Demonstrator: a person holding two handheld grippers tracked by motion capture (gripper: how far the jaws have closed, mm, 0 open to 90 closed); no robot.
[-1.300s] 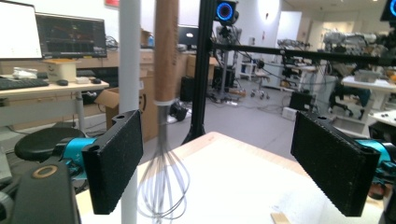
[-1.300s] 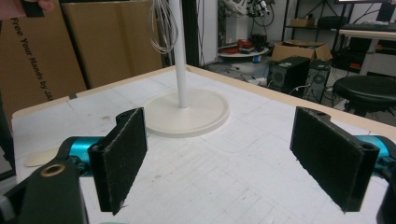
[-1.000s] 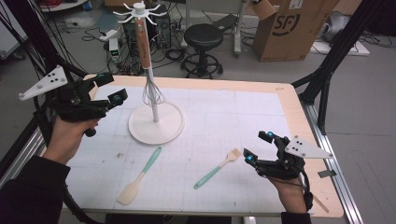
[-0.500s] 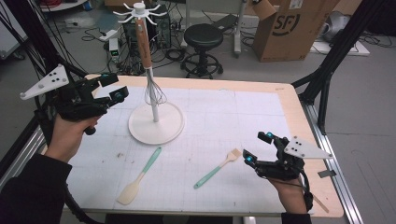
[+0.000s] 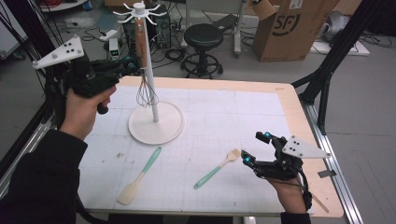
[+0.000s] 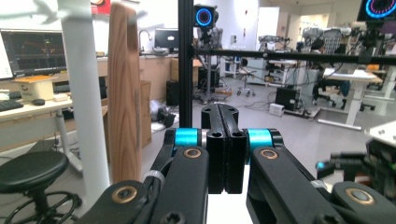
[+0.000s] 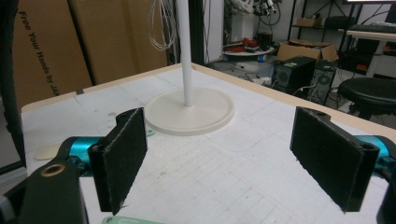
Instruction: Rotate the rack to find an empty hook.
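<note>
Two grippers are held over the table [image 5: 289, 100], and every place below is given relative to the white stand [image 5: 155, 122] whose round base rests on the mat. A whisk [image 5: 146, 93] hangs from one of the stand's top hooks by its wooden handle, the wire loops being seen just beside the pole and above the base.

The left gripper [image 5: 122, 69] is raised to the left of the stand, near the whisk's handle and level with it, well above the tabletop. In the left gripper view its jaws are seen pressed flat together with nothing between them, and the wooden handle [image 6: 124, 93] and the white pole [image 6: 88, 93] are seen close by at the left of the jaws, apart from them.

The right gripper [image 5: 258, 148] is held low on the near right side, well apart from the stand. Its jaws are spread wide and nothing is gripped; in the right gripper view the stand's base [image 7: 189, 112] is framed between the two black pads [image 7: 122, 154].

A brush with a green handle [image 5: 215, 169] lies on the mat, on the near right of the stand, its pale head just beside the right gripper's tips. A spatula with a green handle [image 5: 138, 176] lies on the near side of the stand, close to the base, untouched.
</note>
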